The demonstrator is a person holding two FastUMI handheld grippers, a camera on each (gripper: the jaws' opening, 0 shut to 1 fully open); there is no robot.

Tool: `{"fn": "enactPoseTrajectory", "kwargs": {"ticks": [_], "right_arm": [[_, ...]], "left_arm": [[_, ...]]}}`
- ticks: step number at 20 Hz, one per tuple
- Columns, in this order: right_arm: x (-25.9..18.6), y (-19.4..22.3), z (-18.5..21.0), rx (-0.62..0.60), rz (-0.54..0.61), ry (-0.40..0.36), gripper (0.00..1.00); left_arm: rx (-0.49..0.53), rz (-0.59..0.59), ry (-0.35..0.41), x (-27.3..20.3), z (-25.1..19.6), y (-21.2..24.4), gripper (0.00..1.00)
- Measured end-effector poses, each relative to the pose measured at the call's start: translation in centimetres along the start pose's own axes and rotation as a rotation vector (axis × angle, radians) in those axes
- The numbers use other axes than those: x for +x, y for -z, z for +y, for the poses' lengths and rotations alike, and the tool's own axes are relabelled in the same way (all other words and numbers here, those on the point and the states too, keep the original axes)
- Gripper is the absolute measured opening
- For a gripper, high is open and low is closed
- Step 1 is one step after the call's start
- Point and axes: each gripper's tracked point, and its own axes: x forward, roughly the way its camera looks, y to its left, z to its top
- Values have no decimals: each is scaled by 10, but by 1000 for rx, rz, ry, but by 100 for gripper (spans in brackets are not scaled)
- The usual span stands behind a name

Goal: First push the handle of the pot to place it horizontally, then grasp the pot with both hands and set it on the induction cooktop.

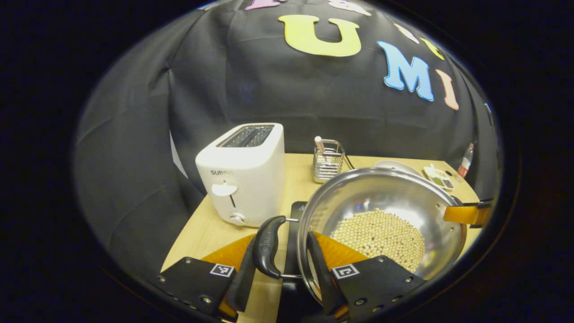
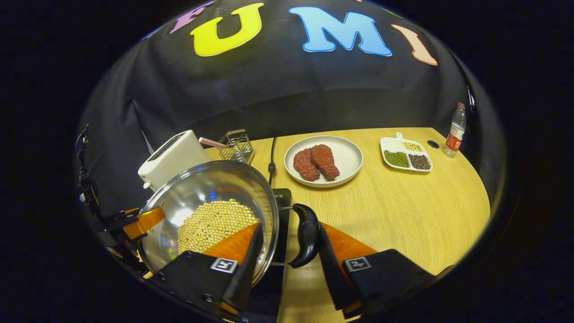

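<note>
Black fingers of the left gripper point(image 1: 287, 269) and right gripper point(image 2: 287, 264) each close on a black side handle point(image 1: 267, 246) of the steel pot point(image 1: 381, 211), holding it, with pale beans point(image 2: 214, 223) inside, above the dark cooktop point(image 2: 281, 197) on the wooden table point(image 2: 403, 211), beside a white toaster point(image 1: 244, 172)

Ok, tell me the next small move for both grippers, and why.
Probably lower the pot straight down onto the induction cooktop. Left gripper and right gripper each straddle a black side handle, and the cooktop's dark surface shows just beneath the pot, so it looks nearly placed.
</note>
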Motion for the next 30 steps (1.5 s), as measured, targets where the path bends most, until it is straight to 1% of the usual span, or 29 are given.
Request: {"fn": "enactPoseTrajectory", "kwargs": {"ticks": [1,2,3,4,5,6,7,8,11,12,13,14,15,16,17,18,21,22,23,24,25,26,28,29,30], "right_arm": [[-2,-1,1,-7,-13,0,92],[-2,-4,1,-16,-24,5,97],[-3,-6,0,-22,-34,9,93],[-5,-7,-1,-25,-41,11,92],[-7,-10,-3,-26,-50,11,93],[-9,-13,-3,-28,-62,11,98],[-11,-17,-5,-27,-74,10,93],[-14,-21,-6,-26,-89,9,98],[-29,-36,-11,-37,-152,18,98],[-34,-41,-17,-46,-181,31,93],[-40,-47,-21,-55,-211,39,98],[-45,-54,-23,-63,-239,43,93],[-51,-60,-25,-69,-267,47,98],[-57,-65,-30,-74,-292,51,93],[-64,-69,-34,-79,-312,56,98],[-69,-72,-38,-82,-327,62,98],[-90,-79,-56,-63,-362,79,98],[-97,-82,-63,-59,-375,82,98],[-104,-86,-71,-59,-388,86,98],[-112,-89,-82,-59,-399,94,98],[-119,-91,-93,-58,-410,100,98],[-128,-94,-103,-56,-421,104,98],[-146,-97,-126,-60,-441,115,98],[-157,-100,-137,-63,-453,123,98],[-166,-100,-146,-65,-464,125,98]], "left_arm": [[0,-17,-6,-5,-2,-6,73],[3,-28,-10,-7,-3,-10,77],[6,-36,-14,-8,-4,-12,77],[10,-40,-22,-10,-2,-14,77],[12,-45,-28,-12,-2,-15,77],[11,-52,-34,-13,-1,-17,77],[8,-60,-40,-14,0,-18,77],[5,-69,-44,-14,1,-20,77],[-4,-94,-52,-23,1,-28,77],[-5,-104,-52,-27,0,-31,77],[-4,-118,-50,-31,-2,-34,77],[-3,-135,-50,-34,-3,-40,77],[0,-155,-49,-37,-4,-45,77],[4,-175,-48,-41,-7,-52,80],[11,-192,-47,-46,-12,-59,77],[19,-205,-45,-50,-16,-65,77],[25,-241,-23,-62,-40,-78,77],[20,-250,-20,-67,-48,-81,75],[11,-258,-17,-71,-57,-84,77],[-2,-265,-10,-75,-68,-87,75],[-15,-271,-4,-81,-80,-87,77],[-25,-277,0,-86,-92,-89,75],[-30,-286,5,-97,-114,-91,75],[-29,-290,7,-103,-125,-92,80],[-27,-298,12,-110,-137,-95,80]]}}
